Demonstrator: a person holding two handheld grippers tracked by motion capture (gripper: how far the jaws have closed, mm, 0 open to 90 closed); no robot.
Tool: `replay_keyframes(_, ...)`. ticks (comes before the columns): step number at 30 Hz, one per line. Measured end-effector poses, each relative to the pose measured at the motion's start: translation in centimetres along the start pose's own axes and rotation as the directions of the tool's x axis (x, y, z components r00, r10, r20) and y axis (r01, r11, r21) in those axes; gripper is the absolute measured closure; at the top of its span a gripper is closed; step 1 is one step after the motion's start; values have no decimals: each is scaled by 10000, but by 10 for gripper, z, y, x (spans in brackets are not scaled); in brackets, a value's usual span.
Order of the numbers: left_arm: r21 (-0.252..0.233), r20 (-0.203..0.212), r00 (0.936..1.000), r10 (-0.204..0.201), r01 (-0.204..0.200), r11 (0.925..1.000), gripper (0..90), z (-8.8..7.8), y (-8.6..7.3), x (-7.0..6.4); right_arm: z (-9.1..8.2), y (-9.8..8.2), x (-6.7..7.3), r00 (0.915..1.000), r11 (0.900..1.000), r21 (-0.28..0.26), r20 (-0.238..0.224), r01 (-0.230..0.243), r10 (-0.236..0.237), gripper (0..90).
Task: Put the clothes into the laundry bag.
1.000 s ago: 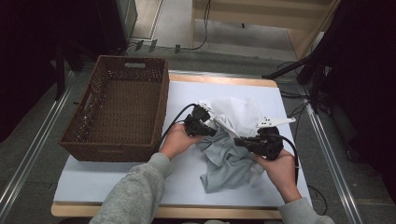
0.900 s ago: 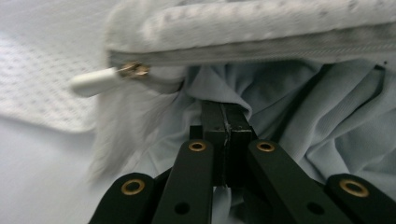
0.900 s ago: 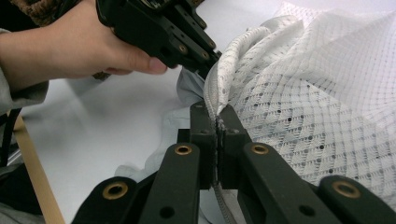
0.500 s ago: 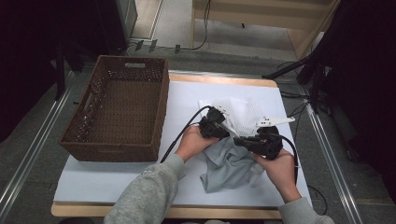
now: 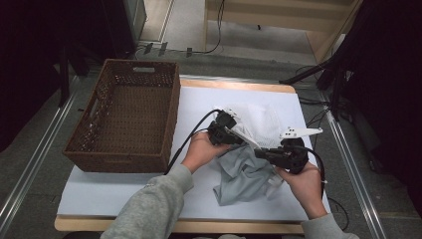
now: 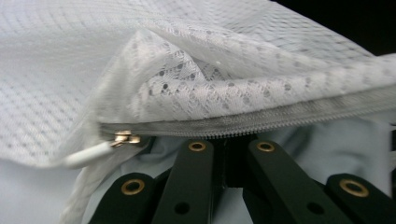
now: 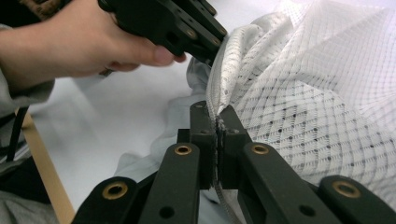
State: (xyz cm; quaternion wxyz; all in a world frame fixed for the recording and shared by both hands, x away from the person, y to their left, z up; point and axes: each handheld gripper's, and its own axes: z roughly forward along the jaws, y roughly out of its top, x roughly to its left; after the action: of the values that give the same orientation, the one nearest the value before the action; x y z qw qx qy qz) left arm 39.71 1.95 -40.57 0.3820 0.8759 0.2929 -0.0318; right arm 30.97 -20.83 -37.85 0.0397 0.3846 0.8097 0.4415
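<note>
A white mesh laundry bag (image 5: 261, 118) lies on the white table top, over a crumpled grey garment (image 5: 243, 175). My left gripper (image 5: 238, 135) is shut on the bag's zip edge (image 6: 243, 122), a little to the right of the metal zip pull (image 6: 123, 137). My right gripper (image 5: 260, 151) is shut on the same edge (image 7: 217, 122) a short way along. The stretch of edge between them is lifted off the table. The left gripper (image 7: 214, 49) and the hand holding it appear at the top of the right gripper view. Grey cloth (image 6: 327, 140) shows under the zip.
A brown wicker basket (image 5: 124, 119) stands at the left of the table with nothing in it. Black cables trail from both grippers across the white table top (image 5: 199, 199). The wooden front edge (image 5: 174, 225) runs close to the person's sleeves.
The left hand has moved right and a little up, toward the right gripper, carrying the bag's edge with it. The right hand has kept still.
</note>
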Motion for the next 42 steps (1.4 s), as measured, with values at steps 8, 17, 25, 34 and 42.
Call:
replay_keyframes(8, -242, 138, 9998, 139, -135, 9996, 900, -25, -20, -20, -7, -6, 15, 9994, 9993, 181, 43, 329, -330, 884)
replay_keyframes(17, -265, -6, 10000, -19, 18, 9996, 900, -40, -54, -26, -5, -17, 8, 9999, 9992, 387, 151, 29, -34, 884)
replay_keyframes(25, 161, -244, 9988, -423, 427, 9990, 900, -36, -89, -21, -4, -16, 8, 9999, 9993, 367, 135, 36, -41, 884)
replay_keyframes(34, 758, -776, 9957, -508, 567, 9955, 900, -15, -106, -12, -2, -14, 9, 9999, 9992, 383, 94, 82, -85, 884)
replay_keyframes(42, 541, -528, 9981, -324, 353, 9979, 900, 8, -91, -18, -1, -14, 8, 10000, 9991, 420, 66, 51, -54, 884)
